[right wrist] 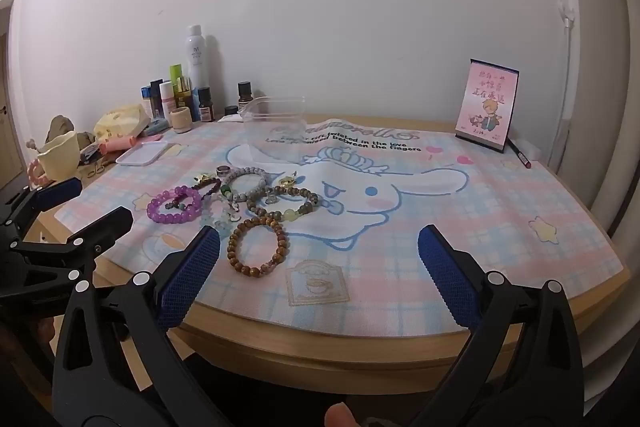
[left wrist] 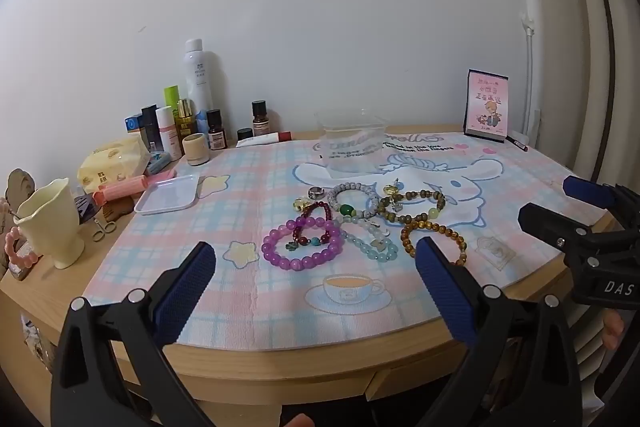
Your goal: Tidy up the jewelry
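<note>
On wooden desk [left wrist: 280, 367] | plaid mat [left wrist: 240, 195] | white wall [left wrist: 320, 7] | both tongs wide open, empty

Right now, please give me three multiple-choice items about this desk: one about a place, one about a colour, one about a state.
1. Where does the clear plastic box stand? A) behind the bracelets B) on the white tray C) beside the calendar
2. Which colour is the leftmost bracelet? A) brown B) purple C) white
3. What do the left tongs hold? A) a ring B) a bracelet C) nothing

Answers: 1 A, the box sits farther back on the mat; 2 B, its beads are purple; 3 C, the jaws stand wide and empty.
</note>
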{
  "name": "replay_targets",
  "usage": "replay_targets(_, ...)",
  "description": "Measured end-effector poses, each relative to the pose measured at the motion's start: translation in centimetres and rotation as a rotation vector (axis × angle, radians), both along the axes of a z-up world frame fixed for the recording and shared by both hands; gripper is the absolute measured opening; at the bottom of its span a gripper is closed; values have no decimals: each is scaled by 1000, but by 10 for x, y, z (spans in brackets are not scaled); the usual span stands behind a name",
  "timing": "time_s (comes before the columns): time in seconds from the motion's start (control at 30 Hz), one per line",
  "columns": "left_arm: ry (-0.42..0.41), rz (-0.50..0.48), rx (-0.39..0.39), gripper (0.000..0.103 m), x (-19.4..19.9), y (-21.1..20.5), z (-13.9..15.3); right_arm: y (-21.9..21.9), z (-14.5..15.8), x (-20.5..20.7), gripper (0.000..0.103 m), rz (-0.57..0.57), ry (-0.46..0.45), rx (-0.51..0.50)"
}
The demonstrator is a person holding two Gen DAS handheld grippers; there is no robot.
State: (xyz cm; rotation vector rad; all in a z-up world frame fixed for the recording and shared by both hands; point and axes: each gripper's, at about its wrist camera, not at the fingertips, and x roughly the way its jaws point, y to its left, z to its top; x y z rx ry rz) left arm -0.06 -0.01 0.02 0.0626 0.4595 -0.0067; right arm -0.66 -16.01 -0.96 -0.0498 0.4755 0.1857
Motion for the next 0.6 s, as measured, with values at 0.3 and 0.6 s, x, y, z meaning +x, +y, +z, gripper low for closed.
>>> replay_targets(0.3, -4, -10, -2, 98, -3, 0, -4, -1, 2, 1, 95, -4, -2, -5)
replay_targets(0.6, -1, -6, -11, 98, -5, 3, -2, 2, 1, 1, 95, -2, -6, -9)
